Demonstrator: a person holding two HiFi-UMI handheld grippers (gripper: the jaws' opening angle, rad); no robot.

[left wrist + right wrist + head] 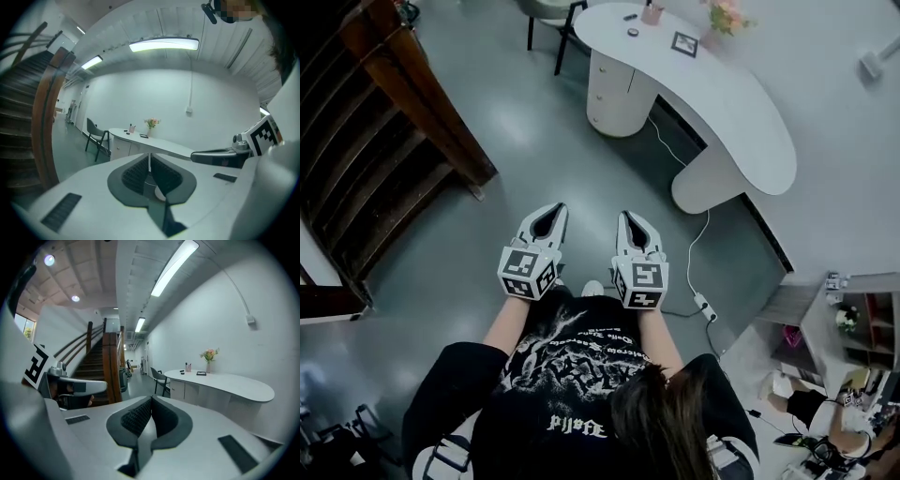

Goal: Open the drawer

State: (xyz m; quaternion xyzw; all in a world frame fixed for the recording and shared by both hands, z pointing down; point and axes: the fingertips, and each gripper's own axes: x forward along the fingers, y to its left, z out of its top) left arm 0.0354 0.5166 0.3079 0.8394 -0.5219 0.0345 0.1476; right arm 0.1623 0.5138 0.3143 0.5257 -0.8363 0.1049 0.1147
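Observation:
The drawers (607,86) sit in the rounded pedestal at the left end of a white curved desk (741,122), far ahead of me. Both grippers hang side by side over the grey floor in front of the person's chest, well short of the desk. My left gripper (551,214) is shut with nothing in it, its pads meeting (149,161). My right gripper (630,218) is shut and empty too (151,403). The drawer pedestal (123,147) shows small in the left gripper view and a little closer in the right gripper view as drawer fronts (177,389).
A dark wooden staircase (384,131) fills the left side. A chair (548,14) stands beyond the desk's left end. Flowers (724,17), a frame and small items stand on the desk. A cable and power strip (705,307) lie on the floor at right, beside shelving (853,323).

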